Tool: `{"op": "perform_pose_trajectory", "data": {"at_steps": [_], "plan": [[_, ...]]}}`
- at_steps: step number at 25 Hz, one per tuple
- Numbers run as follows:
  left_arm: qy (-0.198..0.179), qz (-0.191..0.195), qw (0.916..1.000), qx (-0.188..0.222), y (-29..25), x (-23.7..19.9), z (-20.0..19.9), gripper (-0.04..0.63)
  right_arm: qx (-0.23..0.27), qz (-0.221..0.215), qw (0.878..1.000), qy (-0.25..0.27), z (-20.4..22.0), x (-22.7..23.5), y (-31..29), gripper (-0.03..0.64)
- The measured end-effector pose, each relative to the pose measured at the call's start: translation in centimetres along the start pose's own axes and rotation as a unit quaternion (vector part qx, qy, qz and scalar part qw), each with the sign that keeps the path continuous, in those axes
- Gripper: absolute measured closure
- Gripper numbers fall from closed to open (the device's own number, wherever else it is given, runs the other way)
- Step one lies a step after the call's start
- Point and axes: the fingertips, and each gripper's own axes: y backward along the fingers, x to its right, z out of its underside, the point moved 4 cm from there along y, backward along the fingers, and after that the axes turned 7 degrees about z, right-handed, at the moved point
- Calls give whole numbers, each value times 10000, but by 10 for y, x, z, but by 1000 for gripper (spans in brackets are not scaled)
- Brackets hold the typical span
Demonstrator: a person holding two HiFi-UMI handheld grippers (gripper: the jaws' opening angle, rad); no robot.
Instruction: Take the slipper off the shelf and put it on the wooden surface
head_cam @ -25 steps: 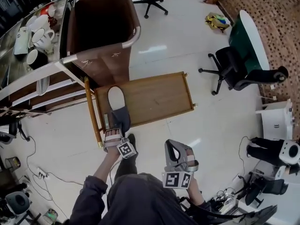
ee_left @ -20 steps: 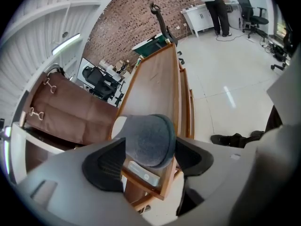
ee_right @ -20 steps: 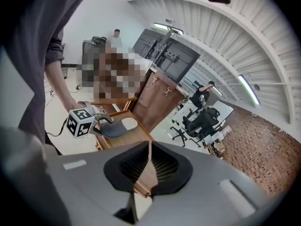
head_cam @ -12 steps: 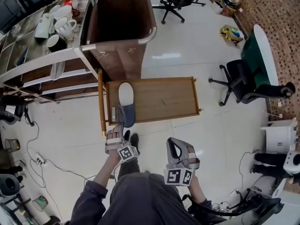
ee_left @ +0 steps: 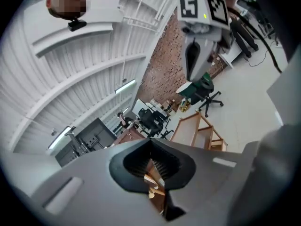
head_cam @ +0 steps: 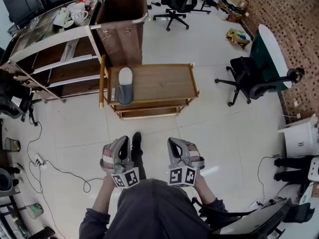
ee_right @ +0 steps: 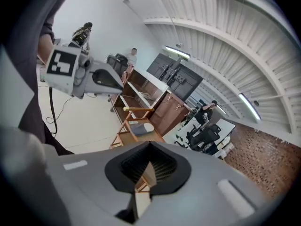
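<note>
Off the shelf (head_cam: 55, 59): grey-and-white slipper (head_cam: 124, 85), flat at the left end of the wooden bench (head_cam: 159, 81). Looks light, soft, squashy; best pinched at the grey upper's edge. Left gripper (head_cam: 119, 148), right gripper (head_cam: 178, 148): jaws together, empty, well apart from the bench.

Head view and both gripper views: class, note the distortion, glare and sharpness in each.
Head view: wide-angle bending at the edges, a pale glare patch on the floor, the slipper sharp. Left gripper view: strong fisheye, dark rounded corners, ceiling beams curved. Right gripper view: same fisheye, bright strip light.
</note>
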Motion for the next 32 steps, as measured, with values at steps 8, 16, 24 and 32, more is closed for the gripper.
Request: {"op": "perform_pose_trajectory", "data": {"at_steps": [8,16,24,32], "plan": [[465,-172,9987,-82,176,43,-55,580,129,-164,9998,58,22,-63,125,614],[1374,525,9889,-215,237,69,-45,580,255,-107,9995,180,12,-95,173,615],[1050,955,9892,-360,284,68,-34,580,258,-76,9995,154,-27,-120,205,615],[1025,1028,9885,-429,318,57,-16,580,461,-162,9982,347,-56,-158,215,615]]}}
